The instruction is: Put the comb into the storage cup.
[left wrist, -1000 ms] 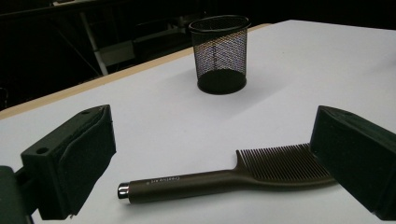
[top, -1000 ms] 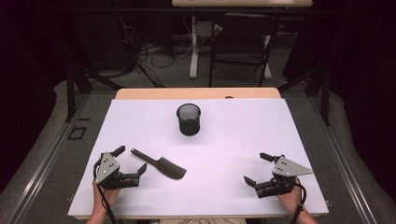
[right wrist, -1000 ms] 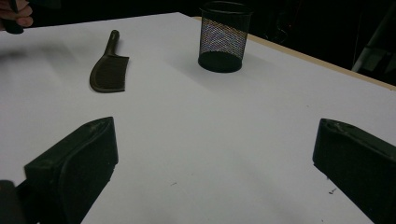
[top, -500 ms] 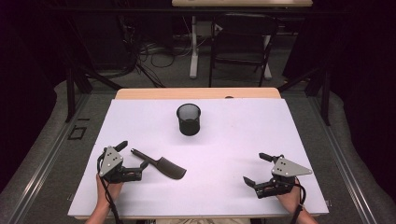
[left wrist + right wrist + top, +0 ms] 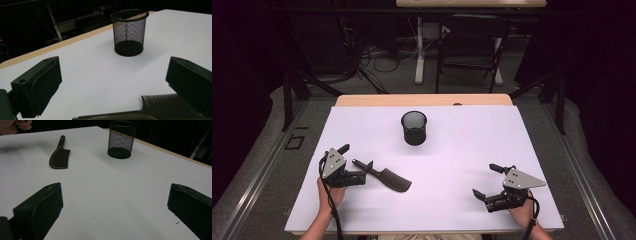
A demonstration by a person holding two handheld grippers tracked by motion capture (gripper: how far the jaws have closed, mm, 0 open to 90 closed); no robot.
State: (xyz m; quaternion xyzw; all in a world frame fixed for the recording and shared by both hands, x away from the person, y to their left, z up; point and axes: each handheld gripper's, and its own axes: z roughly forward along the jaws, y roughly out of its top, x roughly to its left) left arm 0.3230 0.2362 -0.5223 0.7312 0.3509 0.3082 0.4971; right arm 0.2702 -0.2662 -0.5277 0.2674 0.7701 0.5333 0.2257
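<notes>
A black comb (image 5: 386, 177) lies flat on the white table sheet (image 5: 472, 150), its thin handle pointing left. My left gripper (image 5: 356, 159) stands open at that handle end. In the left gripper view the comb (image 5: 150, 111) lies low between the jaws of my left gripper (image 5: 113, 67), teeth close to the right jaw, and nothing is clamped. A black mesh cup (image 5: 414, 127) stands upright at mid-table, empty as far as I can see. My right gripper (image 5: 487, 181) rests open near the front right, far from the comb (image 5: 59, 157) and the cup (image 5: 121, 140).
The sheet's front edge runs just below both hands. A wooden table edge (image 5: 422, 100) shows behind the sheet, with chair and desk legs on the floor beyond. A hand (image 5: 15, 125) shows at the far left of the right gripper view.
My left gripper has slid right and a little forward, up to the comb's handle end. The right gripper, the comb and the cup have stayed put.
</notes>
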